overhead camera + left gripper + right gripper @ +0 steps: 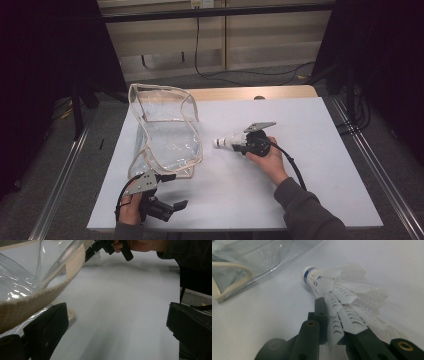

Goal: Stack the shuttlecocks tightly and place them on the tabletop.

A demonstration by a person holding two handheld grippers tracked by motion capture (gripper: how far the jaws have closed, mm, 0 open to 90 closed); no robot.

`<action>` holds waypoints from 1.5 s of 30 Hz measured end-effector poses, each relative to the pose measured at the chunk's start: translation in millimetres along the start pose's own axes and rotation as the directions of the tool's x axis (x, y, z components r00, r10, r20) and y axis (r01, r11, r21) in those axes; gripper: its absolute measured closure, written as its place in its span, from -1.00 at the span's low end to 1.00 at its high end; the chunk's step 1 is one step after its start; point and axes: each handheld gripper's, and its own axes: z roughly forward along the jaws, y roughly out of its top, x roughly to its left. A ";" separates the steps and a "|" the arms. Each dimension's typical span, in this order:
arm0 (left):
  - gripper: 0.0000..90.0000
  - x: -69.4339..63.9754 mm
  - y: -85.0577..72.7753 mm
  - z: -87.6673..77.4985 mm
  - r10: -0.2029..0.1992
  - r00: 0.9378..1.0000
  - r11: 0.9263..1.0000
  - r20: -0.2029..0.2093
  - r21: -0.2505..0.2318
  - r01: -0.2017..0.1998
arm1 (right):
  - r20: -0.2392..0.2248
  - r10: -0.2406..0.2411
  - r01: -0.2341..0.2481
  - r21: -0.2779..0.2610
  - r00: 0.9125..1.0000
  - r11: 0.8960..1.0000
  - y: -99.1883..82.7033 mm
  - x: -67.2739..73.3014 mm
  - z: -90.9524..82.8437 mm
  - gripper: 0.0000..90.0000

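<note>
A white feathered shuttlecock [227,141] with a blue-banded cork lies level just above the white table top [310,130], cork pointing left toward the bag. My right gripper [239,145] is shut on its feather skirt; in the right gripper view the black jaws press on the feathers [342,297]. A clear plastic bag [167,135] with beige woven trim stands open at the left. My left gripper [175,191] is open near the front edge, just below the bag's front corner. In the left gripper view its jaws stand wide apart, with the bag's trim [37,297] above the left one.
The white top ends close in front of my left hand. A wooden strip [240,93] shows at the back edge. Metal rails [370,165] run along both sides, and cables [240,75] lie on the floor behind.
</note>
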 end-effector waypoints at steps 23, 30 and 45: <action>-0.91 -0.8 -3.9 -5.3 -0.009 1.000 1.000 -0.013 -0.010 0.009 | -0.070 -0.011 0.011 -0.011 0.998 1.000 7.5 -0.9 -16.3 0.96; -0.91 0.6 -3.3 -4.5 -0.014 1.000 1.000 -0.019 -0.023 0.013 | -0.078 -0.016 0.014 -0.020 0.997 1.000 12.5 -1.2 -30.9 0.96; -0.91 0.1 -2.9 -5.7 -0.014 1.000 0.999 -0.018 -0.032 0.014 | -0.094 -0.024 0.021 -0.032 0.995 0.999 27.2 2.4 -55.8 0.96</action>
